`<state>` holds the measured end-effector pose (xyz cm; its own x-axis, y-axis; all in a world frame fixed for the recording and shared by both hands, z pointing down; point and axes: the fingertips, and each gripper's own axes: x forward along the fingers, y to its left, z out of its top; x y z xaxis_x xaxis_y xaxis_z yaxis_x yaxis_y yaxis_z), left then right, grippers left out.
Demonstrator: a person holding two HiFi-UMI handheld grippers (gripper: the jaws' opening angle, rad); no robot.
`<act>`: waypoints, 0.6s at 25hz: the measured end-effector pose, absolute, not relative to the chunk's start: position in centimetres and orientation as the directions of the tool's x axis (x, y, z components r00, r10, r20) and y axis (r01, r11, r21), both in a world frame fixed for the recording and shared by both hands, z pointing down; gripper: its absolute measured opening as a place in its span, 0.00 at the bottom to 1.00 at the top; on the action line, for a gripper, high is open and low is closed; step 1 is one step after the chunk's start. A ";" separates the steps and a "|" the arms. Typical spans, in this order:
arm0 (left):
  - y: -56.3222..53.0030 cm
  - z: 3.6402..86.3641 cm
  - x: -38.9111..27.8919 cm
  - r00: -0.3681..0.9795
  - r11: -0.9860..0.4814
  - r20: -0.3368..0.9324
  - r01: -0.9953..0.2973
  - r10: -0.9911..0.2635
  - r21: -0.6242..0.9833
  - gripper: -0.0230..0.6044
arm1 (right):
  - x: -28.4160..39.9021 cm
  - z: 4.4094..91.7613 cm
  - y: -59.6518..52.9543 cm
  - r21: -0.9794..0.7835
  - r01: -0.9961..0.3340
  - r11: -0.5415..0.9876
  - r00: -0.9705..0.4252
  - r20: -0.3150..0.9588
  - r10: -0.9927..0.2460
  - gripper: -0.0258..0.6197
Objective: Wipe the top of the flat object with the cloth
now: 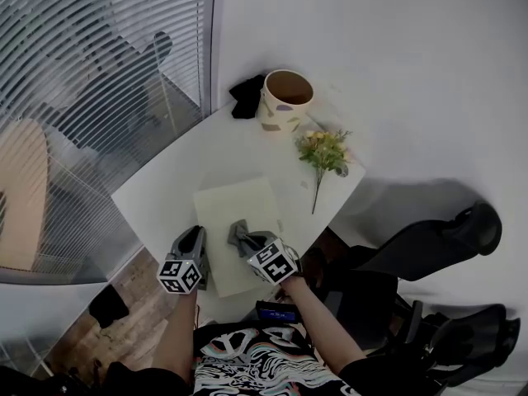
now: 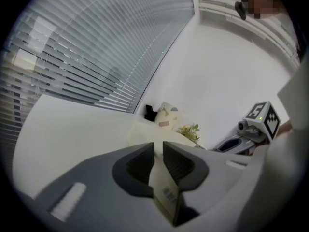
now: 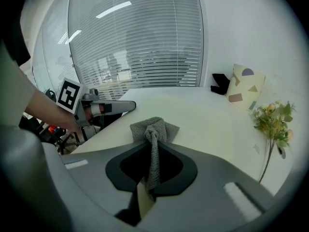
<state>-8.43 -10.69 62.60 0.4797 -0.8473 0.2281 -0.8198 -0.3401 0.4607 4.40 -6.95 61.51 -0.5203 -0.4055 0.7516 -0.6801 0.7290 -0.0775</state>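
The left gripper (image 2: pixel 158 152) pinches the pale flat sheet's (image 1: pixel 235 200) near edge to steady it, while the right gripper (image 1: pixel 247 239), clamped on a grey cloth (image 3: pixel 155 127), should press down and sweep evenly.

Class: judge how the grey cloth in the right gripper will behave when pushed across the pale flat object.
Probably floppy: the cloth bunches and folds ahead of the right gripper. Its knitted texture should drag rather than slide.

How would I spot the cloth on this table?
Find the white table beside the window blinds, then the pale yellow flat sheet at its near edge. The grey knitted cloth sits bunched on it, pinched in the right gripper: the only soft, grey thing there.
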 end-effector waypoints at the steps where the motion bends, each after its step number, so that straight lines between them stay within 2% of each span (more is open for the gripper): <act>1: -10.7 62.6 -8.4 0.481 -0.340 0.229 -0.819 -0.846 0.462 0.22 | 4.4 61.5 -6.7 -0.079 -0.678 0.730 -0.522 0.752 -0.403 0.07; 15: -10.7 62.6 -8.4 0.489 -0.349 0.224 -0.815 -0.843 0.464 0.22 | 6.1 61.6 -4.7 -0.062 -0.680 0.731 -0.509 0.757 -0.409 0.07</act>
<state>-8.44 -10.68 62.58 0.4885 -0.8433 0.2240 -0.8146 -0.3487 0.4635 6.11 -4.68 61.63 -0.5092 -0.4093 0.7571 -0.6800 0.7306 -0.0624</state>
